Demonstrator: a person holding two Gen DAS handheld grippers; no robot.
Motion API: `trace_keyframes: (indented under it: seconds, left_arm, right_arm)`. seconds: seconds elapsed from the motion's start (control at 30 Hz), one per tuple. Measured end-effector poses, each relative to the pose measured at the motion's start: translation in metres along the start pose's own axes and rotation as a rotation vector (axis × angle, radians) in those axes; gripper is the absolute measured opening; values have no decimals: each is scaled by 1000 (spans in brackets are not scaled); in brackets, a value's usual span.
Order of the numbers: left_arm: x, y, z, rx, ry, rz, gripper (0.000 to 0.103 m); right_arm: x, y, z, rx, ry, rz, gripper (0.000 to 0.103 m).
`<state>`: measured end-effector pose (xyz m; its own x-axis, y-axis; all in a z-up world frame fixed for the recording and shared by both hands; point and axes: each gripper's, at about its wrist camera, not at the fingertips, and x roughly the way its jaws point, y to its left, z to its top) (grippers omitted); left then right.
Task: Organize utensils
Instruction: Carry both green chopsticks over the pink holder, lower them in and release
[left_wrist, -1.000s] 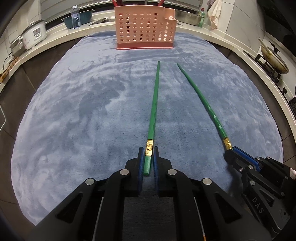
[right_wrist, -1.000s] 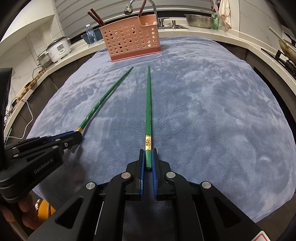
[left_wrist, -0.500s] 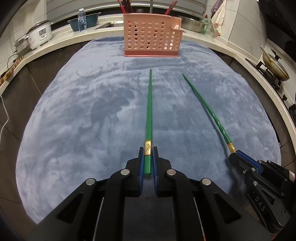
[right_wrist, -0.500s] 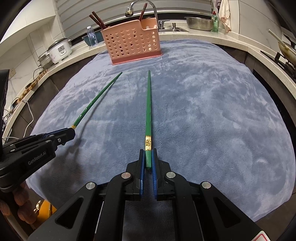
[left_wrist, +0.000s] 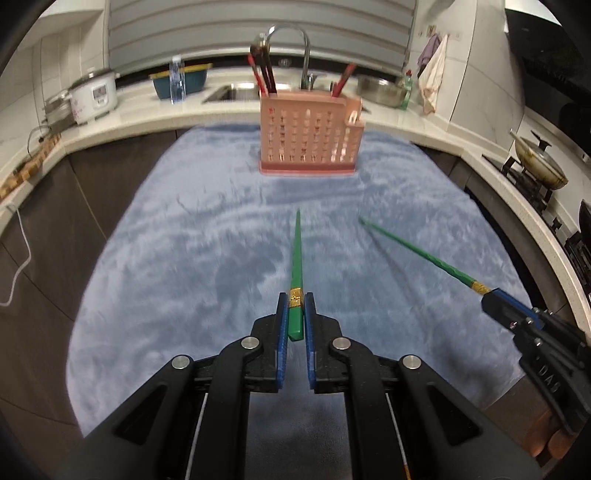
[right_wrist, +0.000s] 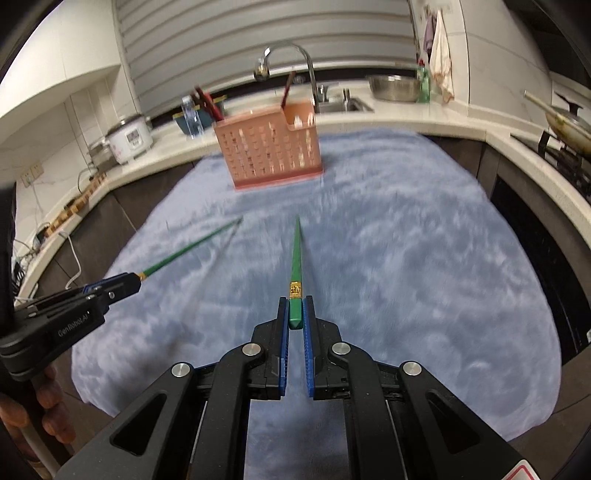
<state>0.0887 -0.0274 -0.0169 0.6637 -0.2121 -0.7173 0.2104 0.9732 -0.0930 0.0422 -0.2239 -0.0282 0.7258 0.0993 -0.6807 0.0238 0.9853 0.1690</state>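
Each gripper holds one green chopstick by its thick gold-banded end, tip pointing forward. My left gripper (left_wrist: 296, 308) is shut on a green chopstick (left_wrist: 296, 254), lifted above the blue cloth (left_wrist: 184, 266). My right gripper (right_wrist: 295, 312) is shut on the other green chopstick (right_wrist: 296, 254). The right gripper (left_wrist: 496, 299) and its chopstick (left_wrist: 417, 249) show at the right of the left wrist view. The left gripper (right_wrist: 129, 282) and its chopstick (right_wrist: 192, 245) show at the left of the right wrist view. A pink perforated utensil basket (left_wrist: 308, 138) stands at the cloth's far edge with red and dark chopsticks in it; it also shows in the right wrist view (right_wrist: 269, 147).
Behind the basket are a sink with a faucet (left_wrist: 291, 40), a rice cooker (left_wrist: 94, 96), a water bottle (left_wrist: 177, 79) and a steel bowl (left_wrist: 382, 88). A pan (left_wrist: 541, 166) sits on the stove at the right. Dark counter surrounds the cloth.
Both grippers have lifted their chopsticks off the cloth and tilted up. The basket now sits lower and more level in both views, and the sink wall has come into sight.
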Motion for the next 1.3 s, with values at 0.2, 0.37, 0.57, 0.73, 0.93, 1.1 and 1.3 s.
trace_keyframes:
  seconds: [0.2,0.37,0.57,0.73,0.93,1.1,1.3]
  left_arm:
    - [-27,4,24,12,-102,19,7]
    - [-47,8,46,12,-177,22,7]
    - [-62,13,70,4,-239,21,7]
    - [-61,17,83,-5,-250,7,7]
    - [-60,22,107,-22,-268,-13,7]
    - [-64,24,136,-30,-312,-37,7]
    - [-66,25,180,-38,-377,-60,7]
  right_arm:
    - [-29,-1,30,-2,-96,8,7]
    - [-48,-3,52,6,-159,13,7]
    - [-63,-8,71,18,-213,20,7]
    - [-62,-13,82,35,-223,32,7]
    - [-59,-21,103,73,-236,80,7]
    - [-62,-21,131,78,-288,107,7]
    - [-57,-21,177,81,-347,150,7]
